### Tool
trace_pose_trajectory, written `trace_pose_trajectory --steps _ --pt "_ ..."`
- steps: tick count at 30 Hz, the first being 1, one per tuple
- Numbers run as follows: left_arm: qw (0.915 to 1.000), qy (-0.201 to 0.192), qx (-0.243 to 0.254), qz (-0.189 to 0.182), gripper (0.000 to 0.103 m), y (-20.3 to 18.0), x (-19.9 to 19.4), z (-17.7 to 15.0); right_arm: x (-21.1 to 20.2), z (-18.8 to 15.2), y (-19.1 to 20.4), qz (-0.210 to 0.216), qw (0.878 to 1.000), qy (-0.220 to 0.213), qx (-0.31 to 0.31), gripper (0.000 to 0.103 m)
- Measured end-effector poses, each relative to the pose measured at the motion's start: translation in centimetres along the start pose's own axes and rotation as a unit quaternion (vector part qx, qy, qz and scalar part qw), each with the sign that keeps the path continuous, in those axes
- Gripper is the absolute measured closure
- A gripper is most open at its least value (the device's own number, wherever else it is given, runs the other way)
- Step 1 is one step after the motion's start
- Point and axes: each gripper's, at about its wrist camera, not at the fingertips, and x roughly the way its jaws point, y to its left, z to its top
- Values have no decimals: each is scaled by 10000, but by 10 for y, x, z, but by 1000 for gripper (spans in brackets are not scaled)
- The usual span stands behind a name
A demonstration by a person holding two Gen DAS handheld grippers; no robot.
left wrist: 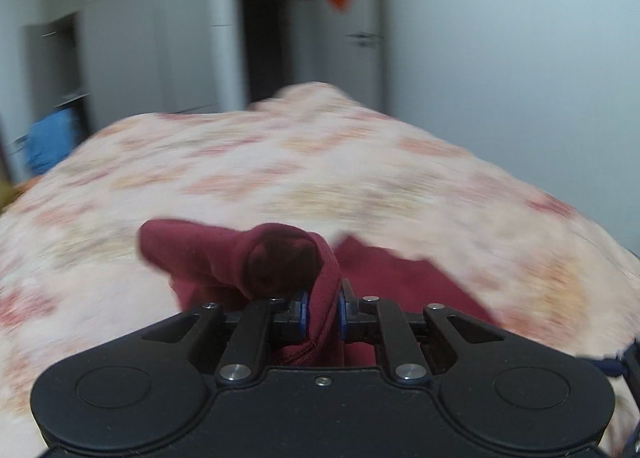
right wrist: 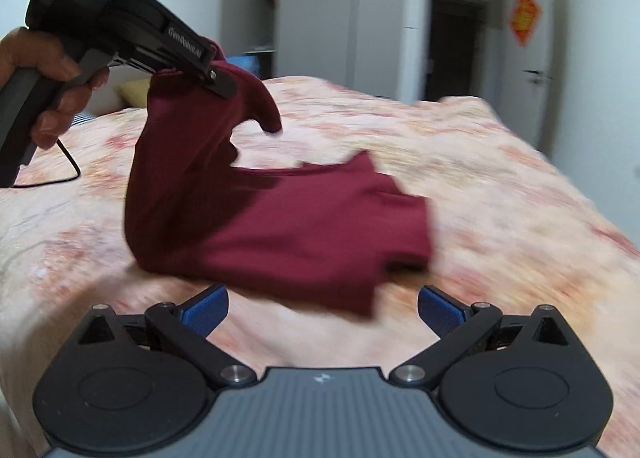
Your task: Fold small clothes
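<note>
Clothes first: one small dark red top [right wrist: 280, 226] lies partly on the bed [right wrist: 500, 218], and part of it is lifted up in the air. Closest to me on the right side, the right gripper [right wrist: 322, 308] is low over the bed, with its two blue fingers [right wrist: 206, 308] wide apart and nothing between them. The near edge of the red top is just in front of those fingers, not touching them as far as I can tell. The flat part of the top rests on the pink and orange flowery bed cover. On the left side, the left gripper [left wrist: 323, 308] is pinched tight on a fold of the red cloth [left wrist: 280, 258], and the cloth bunches up in a lump right past its blue pads [left wrist: 304, 310]. From the right wrist view you can see that gripper held high by a hand [right wrist: 44, 78], pulling one end of the top up so it hangs like a tent. A thin black cable [right wrist: 68, 166] droops from the handle onto the bed. Farther back there is a pale wall, tall white cupboards [right wrist: 320, 18], a dark open doorway [right wrist: 456, 46], and a red paper sign [right wrist: 524, 18] on the door. Something blue [left wrist: 50, 142] sits by the cupboards, too blurry to tell what.
</note>
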Motion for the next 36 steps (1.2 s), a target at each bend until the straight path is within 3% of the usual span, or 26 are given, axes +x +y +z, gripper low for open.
trace_pose_trajectory --steps 4,7,11,14,15,19,22,25,29,32,36 --pt "9963 478 99 -707 85 -53 27 -21 -20 -15 -29 -466 9986 64 240 0" --pt "9916 806 -162 -1000 72 -61 36 -43 -24 -25 -47 -689 9964 186 462 0" --pt "9865 719 -755 -1264 40 -41 28 -49 -32 -32 -62 -760 9943 185 723 0" --pt "9864 554 -960 -1210 24 -23 18 -44 -29 -31 -68 -655 9928 127 997 0" --pt "9867 495 -1052 -1133 17 -15 11 -43 -26 -29 -69 -601 9923 94 1082 0" --pt "9893 266 -1362 -451 2 11 -11 -37 -15 -16 -76 -317 9896 -75 1403 0" --pt "9869 147 -1550 435 1 35 -24 -37 0 4 -88 152 9841 -182 1758 0" --pt "9778 252 -1771 1091 1 64 -29 -48 32 26 -99 623 9740 -57 2178 0" --pt "9597 725 -2378 1307 1 95 -21 -76 80 54 -102 851 9739 59 2105 0" --pt "9500 1012 -2647 1313 1 104 -13 -96 110 66 -108 1175 9648 211 2343 0" --pt "9459 1186 -2695 1358 1 106 -5 -112 129 74 -111 1365 9647 375 2222 18"
